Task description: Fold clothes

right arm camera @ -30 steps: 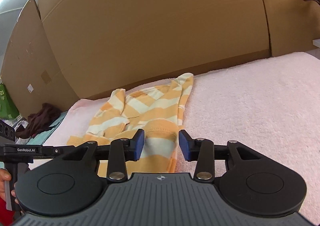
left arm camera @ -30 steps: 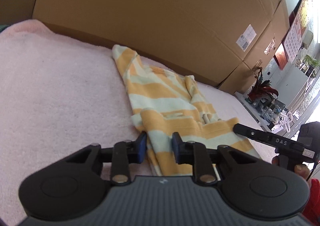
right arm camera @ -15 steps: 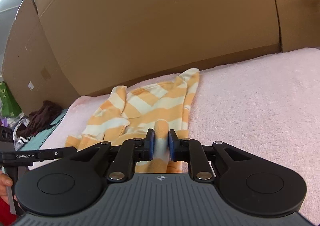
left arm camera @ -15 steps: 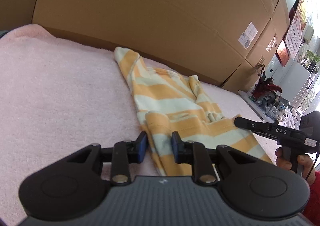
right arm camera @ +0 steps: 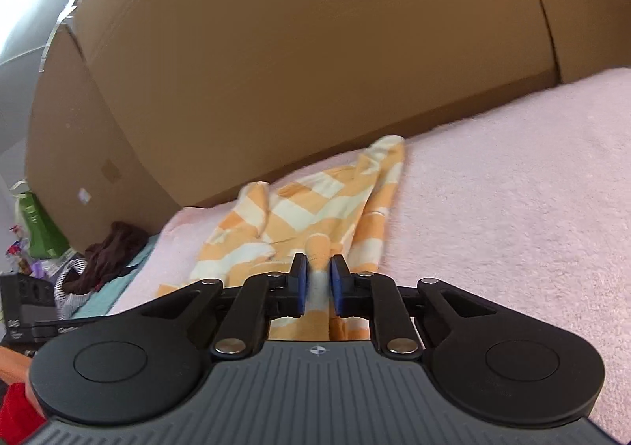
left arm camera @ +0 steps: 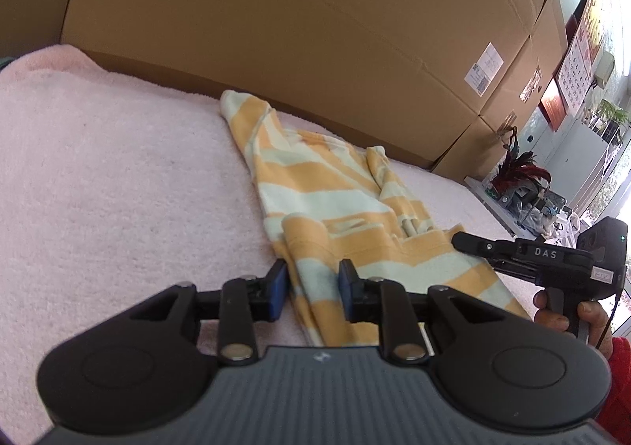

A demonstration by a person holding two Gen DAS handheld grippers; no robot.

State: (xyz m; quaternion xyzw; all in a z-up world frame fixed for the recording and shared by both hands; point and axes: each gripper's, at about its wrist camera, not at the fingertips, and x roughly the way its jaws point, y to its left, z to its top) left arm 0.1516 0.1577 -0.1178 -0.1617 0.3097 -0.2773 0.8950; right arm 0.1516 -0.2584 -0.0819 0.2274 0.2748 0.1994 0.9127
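Observation:
An orange and pale-yellow striped garment lies crumpled on a pink towelling surface. My left gripper is at its near left edge, and the blue pads hold a fold of the hem between them. In the right wrist view the same garment stretches away toward the boxes. My right gripper is shut on a raised ridge of its near edge. From the left wrist view, the right gripper reaches onto the garment's right side, with a hand holding it.
Large cardboard boxes wall off the far side of the surface. A dark heap of clothes and a green bag sit past the left end. A plant and cluttered shelf stand to the right.
The right jaws have come together on a fold of the garment, and that gripper has rolled a little. The left gripper has kept its hold and hardly moved.

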